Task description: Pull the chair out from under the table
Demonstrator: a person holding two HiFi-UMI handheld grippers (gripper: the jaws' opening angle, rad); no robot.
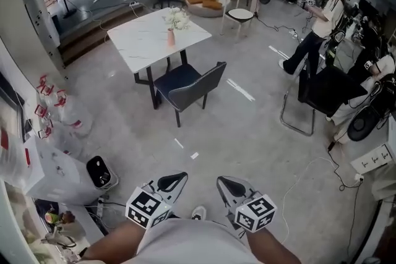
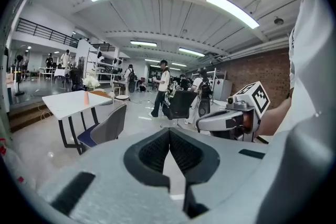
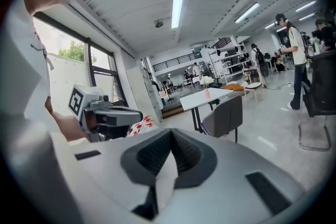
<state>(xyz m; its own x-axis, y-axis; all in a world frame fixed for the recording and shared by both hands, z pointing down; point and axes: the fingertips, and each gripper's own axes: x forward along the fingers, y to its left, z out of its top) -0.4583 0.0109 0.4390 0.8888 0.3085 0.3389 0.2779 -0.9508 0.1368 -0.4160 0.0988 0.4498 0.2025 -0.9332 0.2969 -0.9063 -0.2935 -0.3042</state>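
A grey chair with a dark blue seat (image 1: 187, 89) stands partly out from under the white marble table (image 1: 148, 40), its back toward me; it also shows as the chair (image 2: 105, 126) and the chair (image 3: 226, 118). A pink vase with white flowers (image 1: 174, 25) stands on the table. My left gripper (image 1: 174, 181) and right gripper (image 1: 231, 185) are held close to my body, well short of the chair, both shut with nothing between the jaws. Each gripper shows in the other's view: the right gripper (image 2: 205, 122), the left gripper (image 3: 137, 115).
A black cantilever chair (image 1: 318, 96) stands at the right, with a person (image 1: 315, 28) beyond it. Cables run over the floor at right. Bags and a small black-and-white device (image 1: 101, 171) lie at the left. A round white stool (image 1: 240, 15) is behind the table.
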